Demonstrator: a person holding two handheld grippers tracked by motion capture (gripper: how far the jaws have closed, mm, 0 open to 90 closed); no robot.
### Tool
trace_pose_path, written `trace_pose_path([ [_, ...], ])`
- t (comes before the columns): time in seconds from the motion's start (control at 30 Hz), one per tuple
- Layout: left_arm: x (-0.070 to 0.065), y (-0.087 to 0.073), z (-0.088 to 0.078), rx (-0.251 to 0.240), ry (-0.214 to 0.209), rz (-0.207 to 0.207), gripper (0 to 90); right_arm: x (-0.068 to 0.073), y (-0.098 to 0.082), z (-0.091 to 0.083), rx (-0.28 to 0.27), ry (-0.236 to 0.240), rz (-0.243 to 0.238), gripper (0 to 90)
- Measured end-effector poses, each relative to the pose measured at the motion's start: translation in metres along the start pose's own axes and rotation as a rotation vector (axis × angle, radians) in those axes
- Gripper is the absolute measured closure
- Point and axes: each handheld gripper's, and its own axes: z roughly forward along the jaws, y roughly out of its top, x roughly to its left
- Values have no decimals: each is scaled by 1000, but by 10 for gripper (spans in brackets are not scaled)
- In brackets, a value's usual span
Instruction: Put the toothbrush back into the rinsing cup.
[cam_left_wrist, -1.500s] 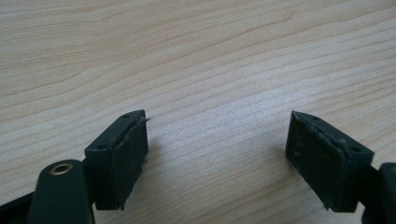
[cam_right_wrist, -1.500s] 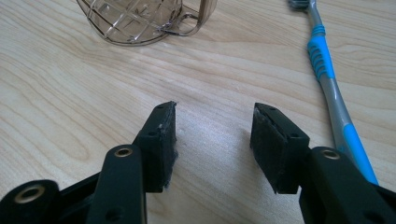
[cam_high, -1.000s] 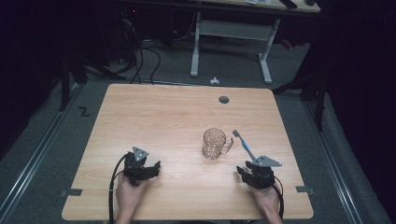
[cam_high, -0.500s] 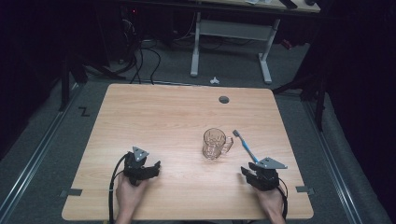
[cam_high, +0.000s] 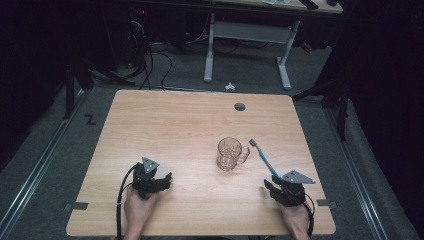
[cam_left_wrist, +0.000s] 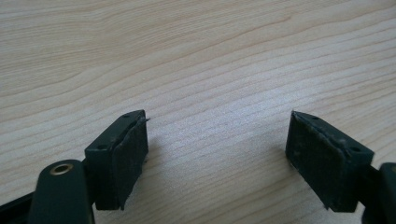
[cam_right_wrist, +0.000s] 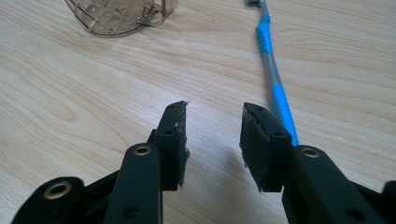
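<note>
A clear glass mug (cam_high: 229, 154) stands right of the table's middle, and its base shows in the right gripper view as the mug (cam_right_wrist: 116, 16). A blue and grey toothbrush (cam_high: 264, 159) lies flat to the mug's right. My right gripper (cam_high: 269, 186) rests near the front edge, just short of the handle end. In its own view the right gripper (cam_right_wrist: 215, 107) is open and its jaws have just been closing, with bare wood between them. The toothbrush (cam_right_wrist: 273, 79) runs past the outside of the right-hand jaw. My left gripper (cam_high: 165, 181) sits front left, and in its own view the left gripper (cam_left_wrist: 218, 116) is wide open over bare wood.
The wooden table (cam_high: 165, 130) has a dark round cable hole (cam_high: 240, 106) near its far edge. Beyond it are a white desk frame (cam_high: 247, 45) and cables on the grey floor. A hand holds each gripper at the front edge.
My right gripper has shifted a little to the right along the front edge. The left gripper, the mug and the toothbrush have stayed put.
</note>
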Motion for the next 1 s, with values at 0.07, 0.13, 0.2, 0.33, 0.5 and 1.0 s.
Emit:
trace_pose_path([
  [0.07, 0, 0, 0, 1, 0, 1, 216, -3, -1, -1, 0, -2, 5, 614],
  [0.13, 0, 0, 0, 0, 0, 0, 216, -5, -1, -2, -4, -4, 13, 614],
  [0.2, 0, 0, 0, 0, 0, -1, 216, -7, -1, -4, -4, -5, 19, 614],
  [0.33, 0, 0, 0, 0, 0, 0, 216, -9, -2, -5, -10, -6, 22, 615],
  [0.5, 0, 0, 0, 1, 0, 1, 216, -13, -2, -6, -9, -7, 32, 617],
  [1.0, 0, 0, 0, 0, 0, 0, 216, -25, 11, -9, 0, -16, 32, 620],
])
